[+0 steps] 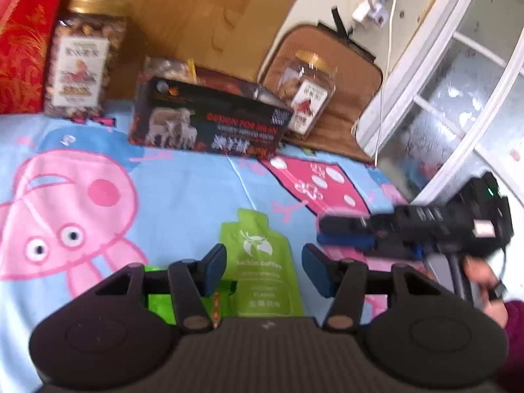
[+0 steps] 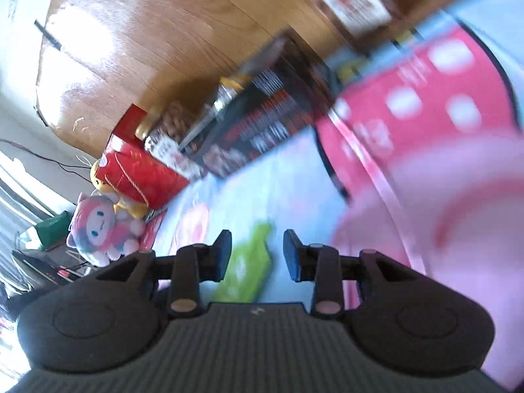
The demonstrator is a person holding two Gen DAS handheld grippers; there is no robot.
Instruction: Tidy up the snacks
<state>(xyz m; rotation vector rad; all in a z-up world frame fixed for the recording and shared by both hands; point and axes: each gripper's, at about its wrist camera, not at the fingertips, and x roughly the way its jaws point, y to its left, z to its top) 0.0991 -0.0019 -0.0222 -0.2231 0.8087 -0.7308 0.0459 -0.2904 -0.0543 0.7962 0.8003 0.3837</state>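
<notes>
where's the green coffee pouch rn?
Left wrist view, bottom centre: green coffee pouch lies flat on the cartoon blanket, just ahead of the left gripper, between its open jaws.

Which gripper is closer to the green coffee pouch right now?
Left. The left gripper has its open fingers on either side of the green pouch; the right gripper sits off to the pouch's right.

A lime-green coffee pouch (image 1: 262,262) with white lettering lies ahead of the left gripper's (image 1: 263,270) blue-padded black fingers (image 1: 214,268), on a pale blue bedsheet (image 1: 183,190) printed with pink cartoon pigs. Beyond: a black box (image 1: 206,124) with red lettering and white sheep, a gold-lidded nut jar (image 1: 85,55), a red-and-gold box (image 1: 23,39).
</notes>
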